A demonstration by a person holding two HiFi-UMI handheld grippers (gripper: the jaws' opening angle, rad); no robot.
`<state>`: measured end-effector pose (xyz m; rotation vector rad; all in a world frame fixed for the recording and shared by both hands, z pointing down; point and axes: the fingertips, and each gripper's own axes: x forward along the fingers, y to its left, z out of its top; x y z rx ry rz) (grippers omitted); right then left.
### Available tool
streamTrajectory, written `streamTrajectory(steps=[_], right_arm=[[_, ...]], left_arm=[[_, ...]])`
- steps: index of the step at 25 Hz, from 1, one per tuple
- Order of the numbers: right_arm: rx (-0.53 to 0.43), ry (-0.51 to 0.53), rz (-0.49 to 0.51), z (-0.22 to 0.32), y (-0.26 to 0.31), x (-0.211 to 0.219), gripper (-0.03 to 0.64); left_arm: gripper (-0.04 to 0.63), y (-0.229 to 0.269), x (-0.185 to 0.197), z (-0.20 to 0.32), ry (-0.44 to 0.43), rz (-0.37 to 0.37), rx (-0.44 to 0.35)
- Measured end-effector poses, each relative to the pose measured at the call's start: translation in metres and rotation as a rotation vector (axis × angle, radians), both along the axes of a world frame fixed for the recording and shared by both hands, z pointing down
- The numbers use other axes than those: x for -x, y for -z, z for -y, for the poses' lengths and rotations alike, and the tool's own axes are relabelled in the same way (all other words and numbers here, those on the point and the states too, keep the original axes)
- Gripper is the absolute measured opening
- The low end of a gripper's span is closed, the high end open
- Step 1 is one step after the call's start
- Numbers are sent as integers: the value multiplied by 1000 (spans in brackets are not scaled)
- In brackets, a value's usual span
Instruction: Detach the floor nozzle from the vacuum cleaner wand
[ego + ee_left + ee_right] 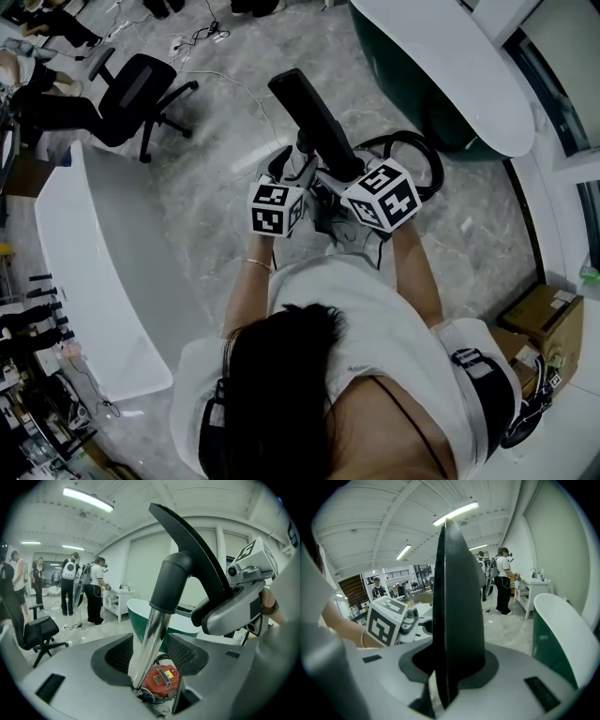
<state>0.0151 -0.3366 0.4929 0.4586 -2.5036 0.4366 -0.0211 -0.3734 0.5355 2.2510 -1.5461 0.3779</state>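
Note:
The black floor nozzle (314,117) points up in front of me, joined by a black elbow (173,585) to the chrome wand (149,634). My left gripper (150,656) is open; the wand runs between its jaws with a gap on each side. Below it lies the red vacuum body (161,681). My right gripper (452,663) is shut on the flat nozzle (457,606), which stands edge-on between its pads. In the head view the two marker cubes (277,208) (384,195) sit side by side just under the nozzle.
A green-and-white bathtub (450,66) stands ahead on the right, and a white tub (94,272) lies on the left. An office chair (141,94) is at far left, with a black hose (417,155) beside the vacuum, a cardboard box (539,319) at right and people (96,590) standing in the background.

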Motion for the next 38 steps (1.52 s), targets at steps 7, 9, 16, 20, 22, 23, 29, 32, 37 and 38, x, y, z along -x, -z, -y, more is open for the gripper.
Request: streamTrajectory(steps=[7, 9, 16, 20, 22, 23, 29, 32, 37, 38], right_arm=[[11, 14, 12, 1, 1, -4, 110], [13, 14, 14, -1, 0, -4, 110], [22, 27, 22, -3, 0, -8, 109], [27, 22, 22, -4, -1, -12, 107], [28, 25, 24, -4, 0, -11, 107], [27, 28, 27, -5, -1, -11, 107], [27, 27, 35, -1, 2, -10, 106], [27, 31, 41, 0, 2, -10, 104], [30, 41, 64, -8, -1, -18, 101], [34, 38, 65, -8, -1, -18, 101]], left_arm=[[222, 1, -14, 25, -85, 35, -54], [222, -5, -18, 27, -98, 50, -48], [221, -23, -26, 31, -101, 19, -45], [219, -23, -30, 34, -110, 37, -55], [183, -27, -31, 36, -113, 41, -48], [160, -27, -32, 36, -113, 40, -47], [149, -24, -32, 39, -132, 61, -49], [149, -25, -33, 40, -131, 57, -51], [149, -28, -41, 34, -146, 55, -63], [149, -28, -41, 34, -150, 53, -65]])
